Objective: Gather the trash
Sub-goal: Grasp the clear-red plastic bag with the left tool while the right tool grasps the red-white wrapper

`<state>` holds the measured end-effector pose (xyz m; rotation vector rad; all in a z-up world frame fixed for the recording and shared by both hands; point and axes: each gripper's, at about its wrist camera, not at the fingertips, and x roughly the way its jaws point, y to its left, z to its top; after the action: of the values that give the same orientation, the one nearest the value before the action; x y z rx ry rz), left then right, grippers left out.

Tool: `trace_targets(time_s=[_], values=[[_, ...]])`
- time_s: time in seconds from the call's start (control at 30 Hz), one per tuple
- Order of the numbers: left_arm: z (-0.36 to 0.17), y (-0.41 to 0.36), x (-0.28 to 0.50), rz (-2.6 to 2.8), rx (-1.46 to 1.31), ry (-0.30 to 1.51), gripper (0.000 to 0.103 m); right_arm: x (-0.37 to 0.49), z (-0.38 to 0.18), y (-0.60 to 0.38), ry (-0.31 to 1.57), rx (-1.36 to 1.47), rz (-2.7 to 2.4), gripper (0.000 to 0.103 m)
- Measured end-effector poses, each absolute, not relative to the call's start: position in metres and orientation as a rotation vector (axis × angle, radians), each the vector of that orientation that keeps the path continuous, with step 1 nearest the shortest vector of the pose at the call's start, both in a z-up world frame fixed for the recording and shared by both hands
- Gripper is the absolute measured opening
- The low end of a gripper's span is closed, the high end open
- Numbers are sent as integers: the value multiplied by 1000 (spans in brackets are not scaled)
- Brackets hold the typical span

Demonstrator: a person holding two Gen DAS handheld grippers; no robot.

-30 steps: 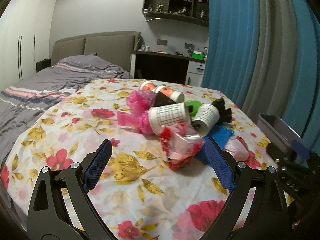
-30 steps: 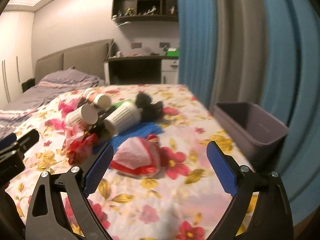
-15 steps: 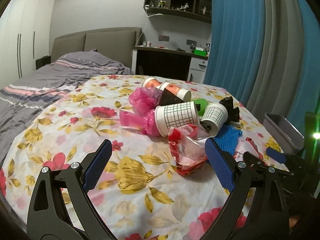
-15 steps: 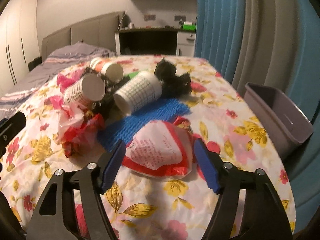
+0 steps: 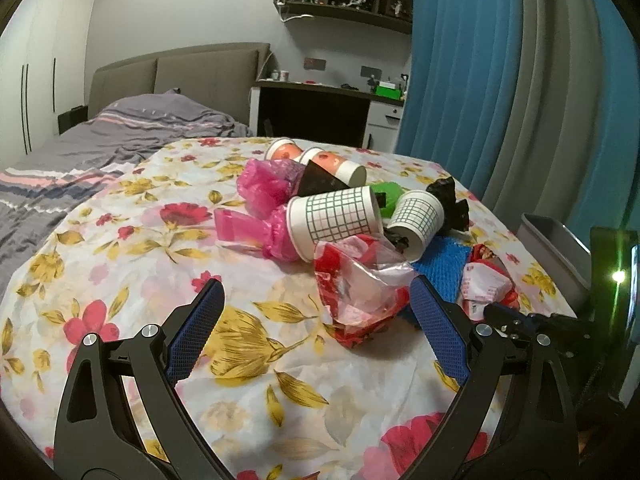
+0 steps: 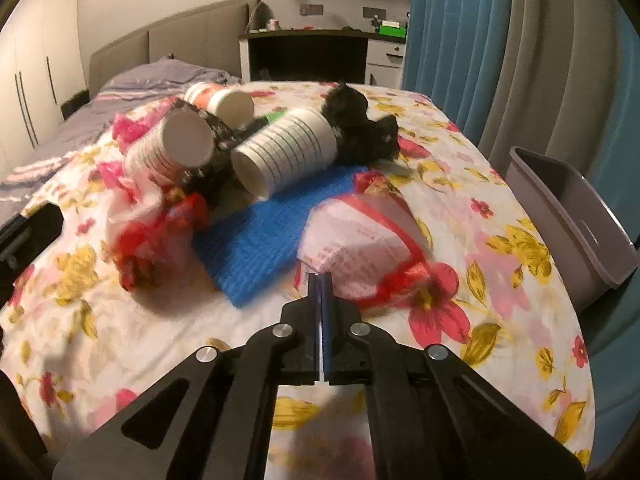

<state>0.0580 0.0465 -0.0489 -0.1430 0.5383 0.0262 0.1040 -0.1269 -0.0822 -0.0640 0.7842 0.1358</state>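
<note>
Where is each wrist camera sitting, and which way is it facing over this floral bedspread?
Left wrist: behind the open left gripper, facing the grid-patterned paper cups; its black fingers show, plus the right gripper.
Right wrist: behind the right gripper, jaws just closed on the red-and-white plastic wrapper.
Both share cups, wrapper, blue mesh mat, grey plastic bin.

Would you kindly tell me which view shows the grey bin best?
The right wrist view: the bin shows its open top and whole near wall. The left wrist view catches only a corner, cut off by the right gripper's body.
</note>
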Motion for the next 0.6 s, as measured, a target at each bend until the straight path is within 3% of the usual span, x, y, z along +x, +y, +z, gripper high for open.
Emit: trace_targets(time_s=[0.23, 0.3, 0.37, 0.43, 0.57, 0.6], values=[[-54, 35, 75, -23, -149, 592, 92, 96, -73, -147, 748, 1, 145, 2], [-56, 31, 85, -39, -153, 621, 87, 95, -68, -155, 741, 22, 136, 2], [-60, 27, 94, -50, -148, 648, 80, 94, -64, -162, 730, 41, 128, 14], [-68, 23, 104, -66, -140, 698, 63, 92, -60, -168, 710, 54, 125, 41], [-79, 24, 110, -82, -167, 744, 48, 92, -60, -173, 707, 59, 120, 53], [-78, 25, 109, -92, -170, 736, 36, 93, -60, -173, 710, 58, 118, 59]])
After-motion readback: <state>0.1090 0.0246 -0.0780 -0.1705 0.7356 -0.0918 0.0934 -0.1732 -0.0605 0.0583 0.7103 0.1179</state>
